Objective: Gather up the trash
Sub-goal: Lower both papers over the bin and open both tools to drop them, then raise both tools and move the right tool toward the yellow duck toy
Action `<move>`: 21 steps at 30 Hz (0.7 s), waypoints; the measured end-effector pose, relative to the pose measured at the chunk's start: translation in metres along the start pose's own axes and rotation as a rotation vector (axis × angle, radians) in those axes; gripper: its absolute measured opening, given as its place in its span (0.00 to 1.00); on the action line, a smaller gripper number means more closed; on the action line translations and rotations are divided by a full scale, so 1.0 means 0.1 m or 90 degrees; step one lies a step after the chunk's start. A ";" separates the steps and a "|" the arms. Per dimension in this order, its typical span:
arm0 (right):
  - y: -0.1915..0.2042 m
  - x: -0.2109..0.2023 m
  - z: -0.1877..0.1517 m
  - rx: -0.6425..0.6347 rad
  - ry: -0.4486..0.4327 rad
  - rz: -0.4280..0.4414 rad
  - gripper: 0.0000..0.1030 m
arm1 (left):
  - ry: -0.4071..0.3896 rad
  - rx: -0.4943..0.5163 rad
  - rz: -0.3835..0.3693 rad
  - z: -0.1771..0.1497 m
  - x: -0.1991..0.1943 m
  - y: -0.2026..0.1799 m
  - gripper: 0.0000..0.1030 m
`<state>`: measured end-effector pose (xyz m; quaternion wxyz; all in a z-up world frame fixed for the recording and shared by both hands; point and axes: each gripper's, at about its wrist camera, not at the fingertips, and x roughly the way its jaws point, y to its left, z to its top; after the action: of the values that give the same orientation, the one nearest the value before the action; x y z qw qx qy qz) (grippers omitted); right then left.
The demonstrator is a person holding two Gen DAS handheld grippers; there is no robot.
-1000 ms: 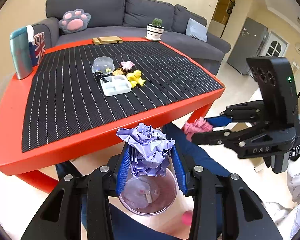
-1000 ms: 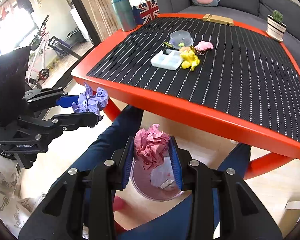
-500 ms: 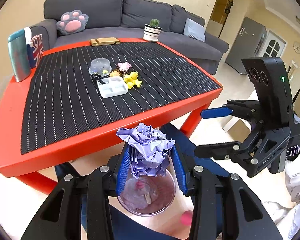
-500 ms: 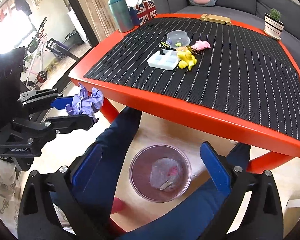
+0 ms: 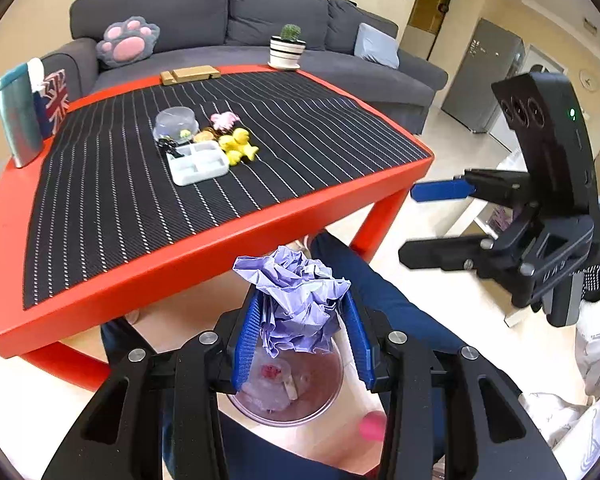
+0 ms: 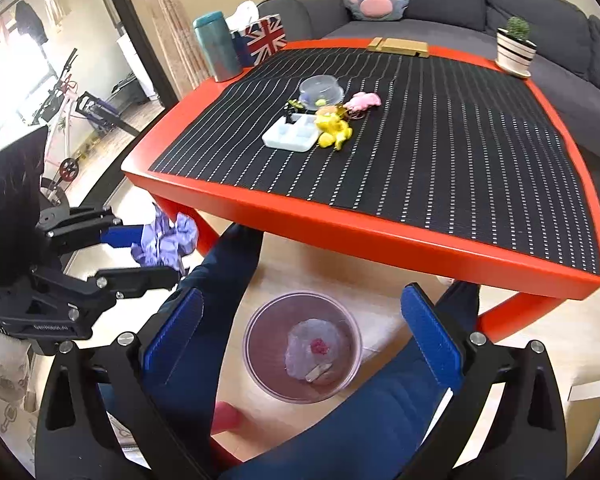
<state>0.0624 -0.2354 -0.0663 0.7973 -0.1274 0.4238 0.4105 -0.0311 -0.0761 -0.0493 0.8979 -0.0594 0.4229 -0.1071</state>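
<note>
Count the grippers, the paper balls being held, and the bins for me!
Grippers: 2, the left gripper and the right gripper
Held paper ball: 1, purple, in the left gripper; the right gripper is open and empty
Bin: 1
Total: 4

Grey sofa [image 5: 228,20] behind red table [image 5: 220,240] with striped black mat [image 6: 420,128], pale wood floor [image 6: 300,264], cream walls, bright window at left
</note>
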 end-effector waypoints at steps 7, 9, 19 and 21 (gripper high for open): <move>-0.07 -0.07 0.00 0.009 -0.011 -0.001 0.95 | 0.005 0.016 -0.002 0.04 0.02 -0.10 0.42; -0.08 -0.08 0.00 0.009 -0.013 0.000 0.95 | 0.002 0.020 0.003 0.05 0.01 -0.12 0.51; -0.06 -0.06 -0.01 0.010 -0.010 0.001 0.95 | -0.018 -0.011 0.019 0.07 -0.03 -0.01 0.92; -0.06 -0.04 -0.01 0.010 -0.008 0.002 0.95 | -0.017 -0.015 0.021 0.06 -0.03 0.00 0.92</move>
<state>0.0649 -0.2420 -0.0644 0.8000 -0.1183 0.4223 0.4094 -0.0279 -0.0749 -0.0431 0.9044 -0.0648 0.4128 -0.0866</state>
